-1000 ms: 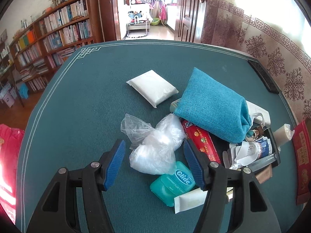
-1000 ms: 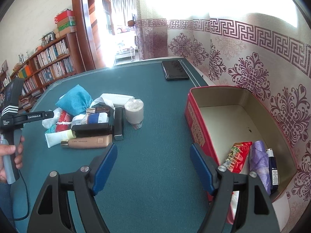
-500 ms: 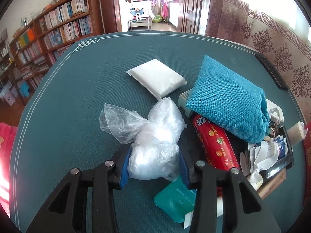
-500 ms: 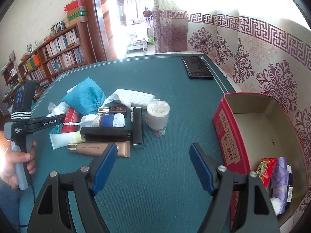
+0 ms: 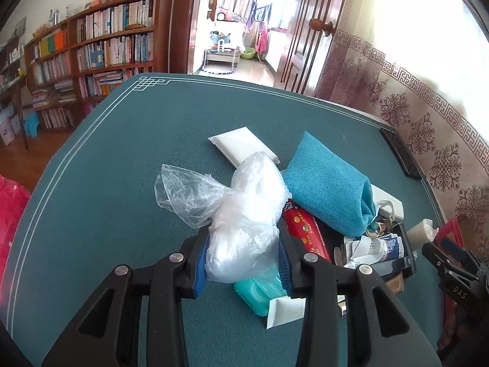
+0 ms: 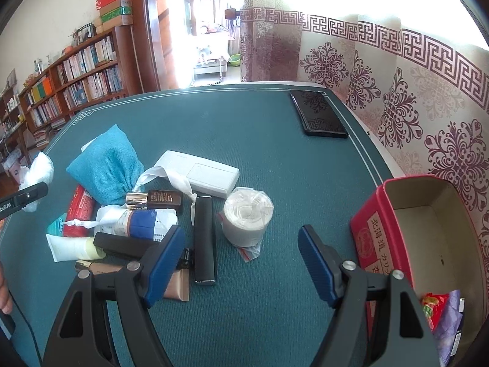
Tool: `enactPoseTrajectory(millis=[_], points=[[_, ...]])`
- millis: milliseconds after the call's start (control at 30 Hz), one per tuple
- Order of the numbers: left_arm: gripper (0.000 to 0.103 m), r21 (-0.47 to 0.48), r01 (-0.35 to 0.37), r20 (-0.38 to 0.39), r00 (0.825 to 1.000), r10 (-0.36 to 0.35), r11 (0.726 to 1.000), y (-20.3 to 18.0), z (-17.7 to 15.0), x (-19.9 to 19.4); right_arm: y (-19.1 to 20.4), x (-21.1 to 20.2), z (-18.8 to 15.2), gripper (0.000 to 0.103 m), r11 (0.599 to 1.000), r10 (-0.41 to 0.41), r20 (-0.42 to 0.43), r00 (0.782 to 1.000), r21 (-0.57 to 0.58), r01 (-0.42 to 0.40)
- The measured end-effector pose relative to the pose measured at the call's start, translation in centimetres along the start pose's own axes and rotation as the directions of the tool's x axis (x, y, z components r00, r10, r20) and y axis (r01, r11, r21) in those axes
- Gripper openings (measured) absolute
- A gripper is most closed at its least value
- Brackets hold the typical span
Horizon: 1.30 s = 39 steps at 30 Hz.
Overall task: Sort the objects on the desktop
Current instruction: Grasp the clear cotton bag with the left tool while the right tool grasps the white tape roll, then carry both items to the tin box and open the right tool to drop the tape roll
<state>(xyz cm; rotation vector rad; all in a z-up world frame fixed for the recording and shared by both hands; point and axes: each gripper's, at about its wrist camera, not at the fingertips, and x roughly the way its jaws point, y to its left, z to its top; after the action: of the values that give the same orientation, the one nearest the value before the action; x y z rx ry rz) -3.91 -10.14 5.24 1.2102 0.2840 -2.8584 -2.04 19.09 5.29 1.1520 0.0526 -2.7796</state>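
Note:
My left gripper (image 5: 243, 253) is shut on a crumpled clear plastic bag (image 5: 247, 214), its blue pads pressing both sides; the bag's loose end sticks out to the left. Below it lie a teal floss box (image 5: 259, 293) and a white tube (image 5: 284, 309). A teal cloth pouch (image 5: 327, 183), a red packet (image 5: 305, 232) and a white packet (image 5: 241, 145) lie just beyond. My right gripper (image 6: 241, 238) stands open over the green table (image 6: 244, 134), in front of a roll of bags (image 6: 247, 214) and a black bar (image 6: 204, 238), with nothing between its fingers.
An open red box (image 6: 376, 235) with several packets inside stands at the right table edge. A black phone (image 6: 318, 111) lies at the far right corner. A white case (image 6: 201, 172), a brown bottle (image 6: 159, 200) and tubes crowd the pile. A bookshelf (image 5: 91, 52) stands beyond the table.
My left gripper went from open around the plastic bag to shut on it, and has drawn back a little with it. My right gripper swung left from the red box toward the pile.

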Motion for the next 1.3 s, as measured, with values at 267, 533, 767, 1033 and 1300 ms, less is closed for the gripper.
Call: enactPoseTrajectory(millis=[267,533,767,1033,1300], points=[[0.04,0.002,0.031,-0.021,0.999,-0.031,1.0,-0.3,-0.2,0.4,-0.5,2.2,0.5,0.072,0.999,-0.002,-0.028,1.0,0.04,0.004],[0.04,0.025,0.049,-0.034,0.998,-0.048,0.998,-1.0,-0.6,0.7,-0.9,3.4,0.5,0.04,0.999,-0.018,-0.048,0.999,0.049,0.02],[0.04,0.026,0.05,-0.037,0.998,-0.049,0.998,-1.0,-0.8,0.8,-0.6,1.0,0.0,0.04,0.999,-0.004,0.001,1.0,0.053,0.004],[0.04,0.062,0.06,-0.04,0.998,-0.058,0.996,-2.2,-1.4,0.7,-1.0,-3.9,-1.5,0.04,0.997,0.001,0.076,0.997,0.076,-0.007],[0.04,0.099,0.08,-0.029,0.997,-0.077,0.992,-3.7,-1.7,-0.1,-3.2,-8.8,-3.5,0.04,0.992,-0.07,0.159,0.985,0.112,0.052]])
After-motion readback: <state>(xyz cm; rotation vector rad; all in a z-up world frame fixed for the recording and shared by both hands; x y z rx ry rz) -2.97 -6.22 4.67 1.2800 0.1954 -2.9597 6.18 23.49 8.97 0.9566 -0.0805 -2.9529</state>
